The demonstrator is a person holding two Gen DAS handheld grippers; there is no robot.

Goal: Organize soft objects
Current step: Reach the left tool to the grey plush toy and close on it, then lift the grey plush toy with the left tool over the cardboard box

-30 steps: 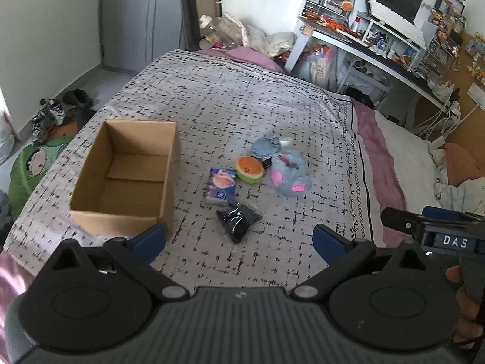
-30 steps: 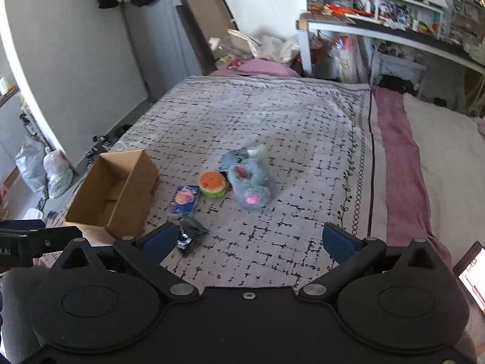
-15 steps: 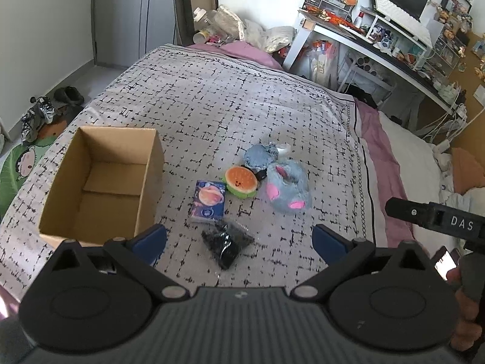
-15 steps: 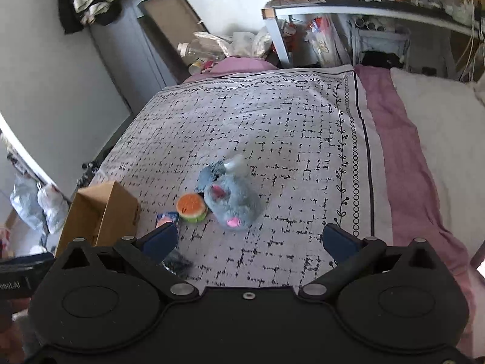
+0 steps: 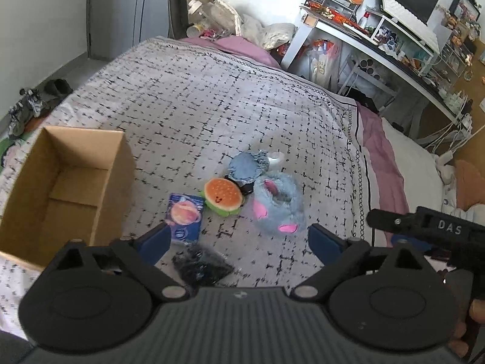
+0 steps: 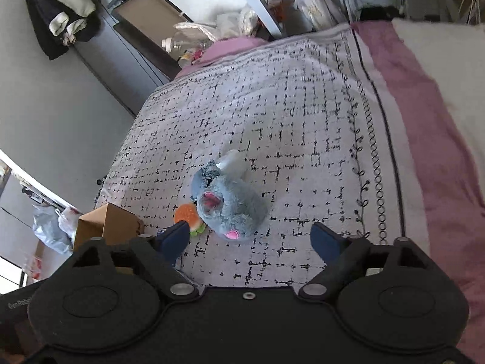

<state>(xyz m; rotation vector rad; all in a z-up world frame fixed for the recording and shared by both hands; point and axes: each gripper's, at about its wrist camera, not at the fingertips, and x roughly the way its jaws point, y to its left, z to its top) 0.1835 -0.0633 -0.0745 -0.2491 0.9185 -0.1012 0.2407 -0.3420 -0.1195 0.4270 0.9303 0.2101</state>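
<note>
On the patterned bedspread (image 5: 212, 97) lie a fluffy blue plush with pink ears (image 5: 277, 204), a burger-shaped plush (image 5: 222, 195), a blue packet with a pink picture (image 5: 185, 215) and a black bag (image 5: 201, 265). An open cardboard box (image 5: 60, 188) stands to their left. My left gripper (image 5: 239, 239) hovers above the black bag, its jaws closing with nothing pressed between them. My right gripper (image 6: 253, 239) hangs just short of the blue plush (image 6: 230, 204), its jaws closing too, with nothing held. The burger plush (image 6: 188, 215) sits by its left finger.
A pink blanket (image 5: 382, 151) and white bedding run along the bed's right side. A cluttered desk (image 5: 379, 36) stands beyond. Shoes (image 5: 27, 106) lie on the floor at left. The box (image 6: 106, 224) sits near the bed's left edge; plastic bags (image 6: 51, 230) lie below.
Both grippers have moved forward and down towards the toys, which now look larger. The right gripper rolled, tilting its view. Both pairs of jaws have narrowed slightly.
</note>
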